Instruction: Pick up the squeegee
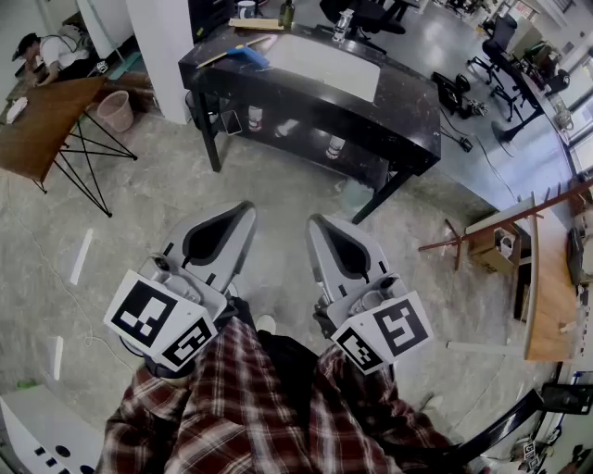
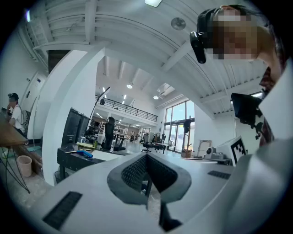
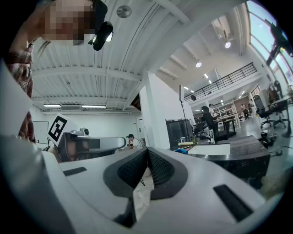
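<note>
- Open marbled floor (image 1: pixel 139 194) lies between the two tools and the near edge of the black surface (image 1: pixel 408 102).
- The left tool (image 1: pixel 246 209) and the right tool (image 1: pixel 317 222) are held level, side by side and apart, in front of a plaid shirt (image 1: pixel 232 407). Each has its jaws pressed together at the tips with nothing between them.
- The squeegee (image 1: pixel 248 56) is blue with a pale handle. It lies near the far left corner of the black surface, just beside a white board (image 1: pixel 324 65) and well apart from both tools.
- The black surface runs slantwise across the head view, with its right corner nearest the tools. A lower shelf under it carries cups (image 1: pixel 255 118), and a clear bottle (image 1: pixel 341 26) stands at its far edge.
- To the left is a wooden folding table (image 1: pixel 37 130) on crossed black legs, with a person (image 1: pixel 56 51) sitting at it. A pink bucket (image 1: pixel 115 111) sits on the floor between that table and a white pillar (image 1: pixel 162 46).
- To the right, a long wooden desk (image 1: pixel 547 278) borders the floor. Office chairs (image 1: pixel 505 56) stand beyond the black surface on a grey, glossy floor.
</note>
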Tool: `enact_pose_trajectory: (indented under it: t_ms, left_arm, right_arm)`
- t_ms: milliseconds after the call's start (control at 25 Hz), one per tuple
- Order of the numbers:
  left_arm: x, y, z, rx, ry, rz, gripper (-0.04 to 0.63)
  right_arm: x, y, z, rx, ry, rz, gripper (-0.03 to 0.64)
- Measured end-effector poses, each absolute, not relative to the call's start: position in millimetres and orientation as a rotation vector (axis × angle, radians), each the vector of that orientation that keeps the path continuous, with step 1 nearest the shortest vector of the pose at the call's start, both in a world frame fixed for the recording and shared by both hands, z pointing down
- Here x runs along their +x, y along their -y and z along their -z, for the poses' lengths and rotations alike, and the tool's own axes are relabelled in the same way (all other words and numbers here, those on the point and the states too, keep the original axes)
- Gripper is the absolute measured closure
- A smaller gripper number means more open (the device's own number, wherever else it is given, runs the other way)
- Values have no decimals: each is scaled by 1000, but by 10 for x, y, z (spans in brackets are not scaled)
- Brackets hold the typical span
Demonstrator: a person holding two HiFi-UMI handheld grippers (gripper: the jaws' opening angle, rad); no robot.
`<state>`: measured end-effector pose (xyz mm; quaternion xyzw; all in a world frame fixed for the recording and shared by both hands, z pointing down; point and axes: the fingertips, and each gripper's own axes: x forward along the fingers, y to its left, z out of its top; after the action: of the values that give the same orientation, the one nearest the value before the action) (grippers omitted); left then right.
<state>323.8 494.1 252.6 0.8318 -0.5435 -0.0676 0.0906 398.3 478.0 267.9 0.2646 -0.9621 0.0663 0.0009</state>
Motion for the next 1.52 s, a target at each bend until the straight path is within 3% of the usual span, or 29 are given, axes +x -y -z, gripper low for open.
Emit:
enact_pose_trajectory:
  t_ms: [320,1000,1520]
  left_arm:
    - [2872,-4549,-2668,2448,1634,196,586]
    - [1077,-3037,-2510,2544,1600,170,586]
    - [436,-2096,-2748,2490,1528,186,586]
  right_arm:
    - [3534,-4362,-2794,769,3015,-215,604]
    - [1684,-2819,-2650,835,3013,-150,604]
    - [1138,-1923,-2891,893,2913,-223,604]
